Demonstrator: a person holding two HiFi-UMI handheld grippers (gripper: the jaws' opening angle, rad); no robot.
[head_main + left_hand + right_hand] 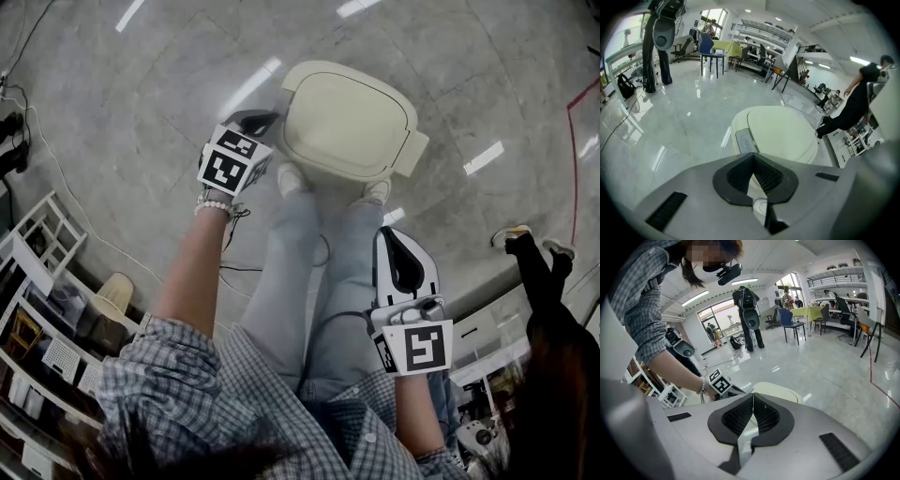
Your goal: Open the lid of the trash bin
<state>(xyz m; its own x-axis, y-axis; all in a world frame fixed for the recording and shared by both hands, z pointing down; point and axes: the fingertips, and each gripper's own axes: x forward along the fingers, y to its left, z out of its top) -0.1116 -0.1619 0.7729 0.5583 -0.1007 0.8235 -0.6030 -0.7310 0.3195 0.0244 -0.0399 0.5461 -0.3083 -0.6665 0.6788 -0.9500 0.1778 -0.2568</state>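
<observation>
Cream plastic, rounded and low, the trash bin point(347, 117) stands on the grey polished floor point(141, 103) at 12 o'clock from the person's shoes point(292, 178), whose toes are just beside its near edge. Its lid point(783, 131) lies flat and closed, so the opening is not yet done. A small grey panel point(746, 140) sits on the lid's rim; I cannot tell whether it is a button or a label.

The left gripper point(253, 120) is at the bin's 9 o'clock side, right by the rim. Its jaws are pressed together with nothing between them. Held like that, the tips make one blunt point, which would suit poking the panel or hooking under the lid's edge better than pinching would. Its own view looks down across the lid, which fits an approach to that edge. Whether the tips touch the bin cannot be made out.

The right gripper point(392, 236) hangs at about 5 o'clock from the bin, well apart from it, beside the person's right leg. Its jaws are also closed on nothing. It looks parked out of the way, leaving the job to the left.

Another person's legs point(536, 267) show at 3 o'clock, far from the bin.
</observation>
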